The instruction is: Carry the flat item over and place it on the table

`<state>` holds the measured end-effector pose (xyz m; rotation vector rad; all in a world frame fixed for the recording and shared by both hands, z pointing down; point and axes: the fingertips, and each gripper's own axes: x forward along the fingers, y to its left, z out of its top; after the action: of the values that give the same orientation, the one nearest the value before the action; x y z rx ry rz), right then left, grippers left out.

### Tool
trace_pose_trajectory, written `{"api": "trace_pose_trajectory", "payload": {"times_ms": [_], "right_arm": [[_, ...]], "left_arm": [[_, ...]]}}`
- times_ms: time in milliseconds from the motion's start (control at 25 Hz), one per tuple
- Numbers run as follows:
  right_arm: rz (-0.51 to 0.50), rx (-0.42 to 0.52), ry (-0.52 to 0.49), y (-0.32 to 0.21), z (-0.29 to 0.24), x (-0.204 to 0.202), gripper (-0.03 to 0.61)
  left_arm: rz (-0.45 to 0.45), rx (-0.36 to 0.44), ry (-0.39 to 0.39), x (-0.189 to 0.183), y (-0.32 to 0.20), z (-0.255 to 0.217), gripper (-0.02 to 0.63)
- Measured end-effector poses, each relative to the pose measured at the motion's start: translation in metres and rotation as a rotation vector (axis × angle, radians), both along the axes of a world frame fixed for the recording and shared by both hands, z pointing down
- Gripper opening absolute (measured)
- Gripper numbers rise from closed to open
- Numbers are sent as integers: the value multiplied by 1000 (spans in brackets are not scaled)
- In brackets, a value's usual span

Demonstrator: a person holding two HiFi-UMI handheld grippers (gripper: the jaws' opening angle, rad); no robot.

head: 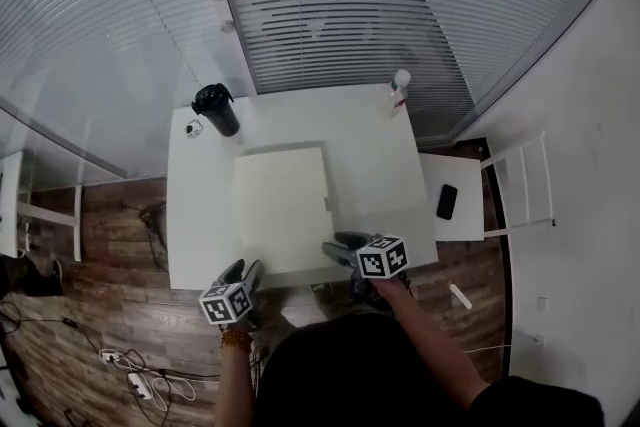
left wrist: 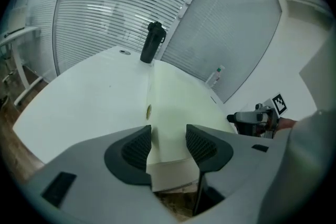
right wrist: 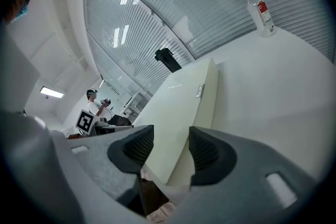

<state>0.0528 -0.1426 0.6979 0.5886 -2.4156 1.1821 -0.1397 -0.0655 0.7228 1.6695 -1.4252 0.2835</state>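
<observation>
A pale yellow flat board (head: pixel 283 205) lies on the white table (head: pixel 380 165), its near edge sticking out a little past the table's front. My left gripper (head: pixel 248 270) is at the board's front-left corner. In the left gripper view the board (left wrist: pixel 176 113) shows in the gap of that gripper (left wrist: pixel 168 147), whose jaws stand apart around the corner. My right gripper (head: pixel 340 247) is at the front-right corner. Its view shows the board (right wrist: pixel 178 107) running away between the separated jaws of the gripper (right wrist: pixel 170 149). A small metal fitting (right wrist: pixel 200 91) sits on the board's right edge.
A black flask (head: pixel 217 109) and a small cap (head: pixel 193 128) stand at the table's far left, a clear spray bottle (head: pixel 398 93) at its far right. A white side stand (head: pixel 470 215) holding a dark phone (head: pixel 447 201) is to the right. Blinds and glass walls close the back.
</observation>
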Motion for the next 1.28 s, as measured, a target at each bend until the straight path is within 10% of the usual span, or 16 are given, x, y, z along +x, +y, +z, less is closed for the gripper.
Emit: {"api": "trace_pose_trajectory", "payload": {"times_ms": [1280], "right_arm": [[213, -29, 60, -54, 31, 25, 207]], "left_arm": [[27, -49, -71, 19, -68, 1, 215]]}}
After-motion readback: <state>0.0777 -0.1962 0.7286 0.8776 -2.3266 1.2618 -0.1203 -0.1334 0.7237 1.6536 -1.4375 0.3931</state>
